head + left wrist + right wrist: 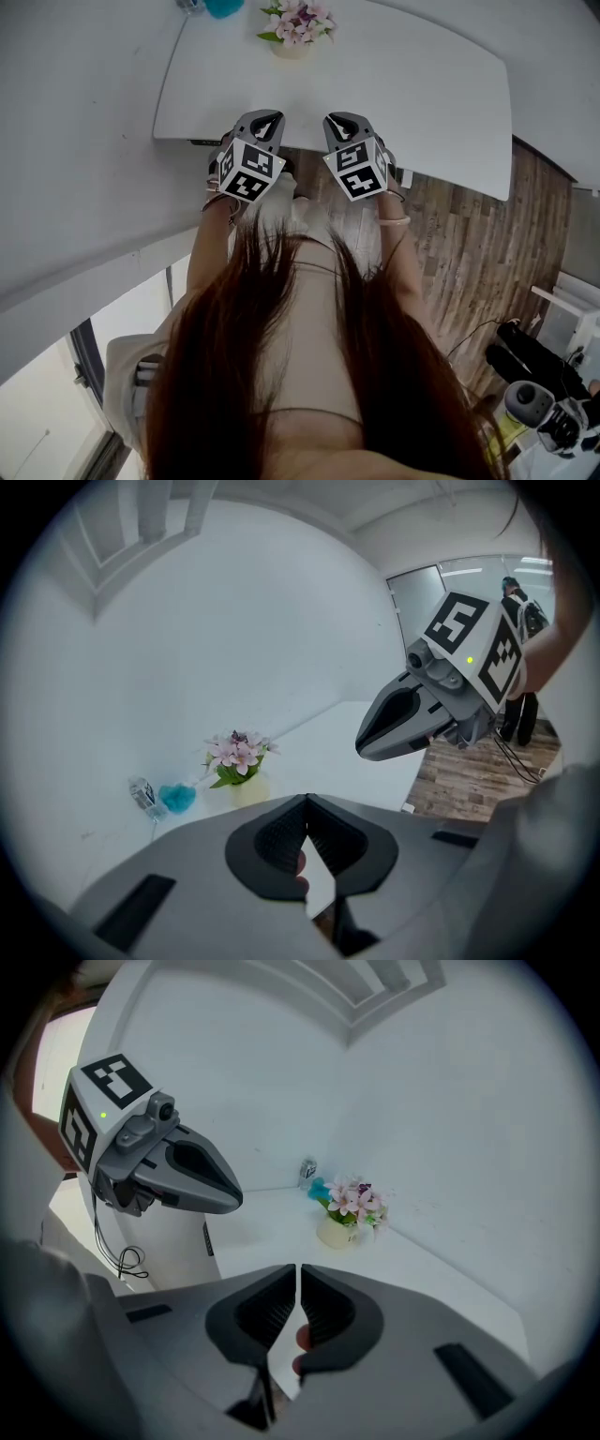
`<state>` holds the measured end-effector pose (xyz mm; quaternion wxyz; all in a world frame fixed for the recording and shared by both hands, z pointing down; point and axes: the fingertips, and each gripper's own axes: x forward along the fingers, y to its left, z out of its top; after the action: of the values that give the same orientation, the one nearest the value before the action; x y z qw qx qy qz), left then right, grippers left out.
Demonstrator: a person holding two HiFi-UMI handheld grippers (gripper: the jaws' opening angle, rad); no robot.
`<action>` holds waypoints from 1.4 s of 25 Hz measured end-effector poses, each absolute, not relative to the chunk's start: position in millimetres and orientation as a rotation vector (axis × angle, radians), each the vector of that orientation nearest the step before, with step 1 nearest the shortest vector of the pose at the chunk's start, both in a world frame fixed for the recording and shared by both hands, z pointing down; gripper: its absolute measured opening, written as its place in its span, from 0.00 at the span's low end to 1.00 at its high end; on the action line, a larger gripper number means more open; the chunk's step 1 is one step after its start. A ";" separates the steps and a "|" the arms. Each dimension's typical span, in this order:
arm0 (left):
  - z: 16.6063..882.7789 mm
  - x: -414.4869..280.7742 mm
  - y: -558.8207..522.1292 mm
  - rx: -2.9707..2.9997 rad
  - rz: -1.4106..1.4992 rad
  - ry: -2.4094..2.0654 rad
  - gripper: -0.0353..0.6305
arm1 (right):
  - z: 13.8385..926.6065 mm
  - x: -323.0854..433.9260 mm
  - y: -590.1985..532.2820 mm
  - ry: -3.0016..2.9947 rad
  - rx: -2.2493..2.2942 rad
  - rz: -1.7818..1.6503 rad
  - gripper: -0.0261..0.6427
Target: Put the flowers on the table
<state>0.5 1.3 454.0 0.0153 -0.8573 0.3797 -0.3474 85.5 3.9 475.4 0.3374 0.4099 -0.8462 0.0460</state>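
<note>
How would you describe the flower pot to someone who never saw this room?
Find the white table by the white wall. At its far edge stands a small cream pot of pink flowers. Its neighbours, a teal object and a small bottle, carry no blossoms.

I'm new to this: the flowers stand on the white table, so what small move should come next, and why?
Probably just draw both grippers back and rest. The flowers already stand upright on the table, apart from the left gripper and right gripper, whose jaws are shut and hold nothing.
</note>
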 end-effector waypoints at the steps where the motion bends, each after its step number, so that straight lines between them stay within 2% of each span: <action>1: 452.0 0.3 2.3 -2.660 -1.076 1.182 0.06 | 473.1 85.4 4.2 -2.216 1.080 0.133 0.09; 15: 421.1 -10.1 -10.6 -2.674 -0.975 1.151 0.06 | 442.5 74.4 -7.1 -2.242 1.175 0.168 0.07; 35: 397.2 -72.5 -27.7 -2.753 -0.883 1.129 0.06 | 405.9 16.6 -15.8 -2.188 1.289 0.147 0.07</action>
<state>-72.5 -27.7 397.2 0.0190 -0.8869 0.3636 -0.2844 16.6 -15.8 405.9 0.2945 0.4842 -0.8220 0.0554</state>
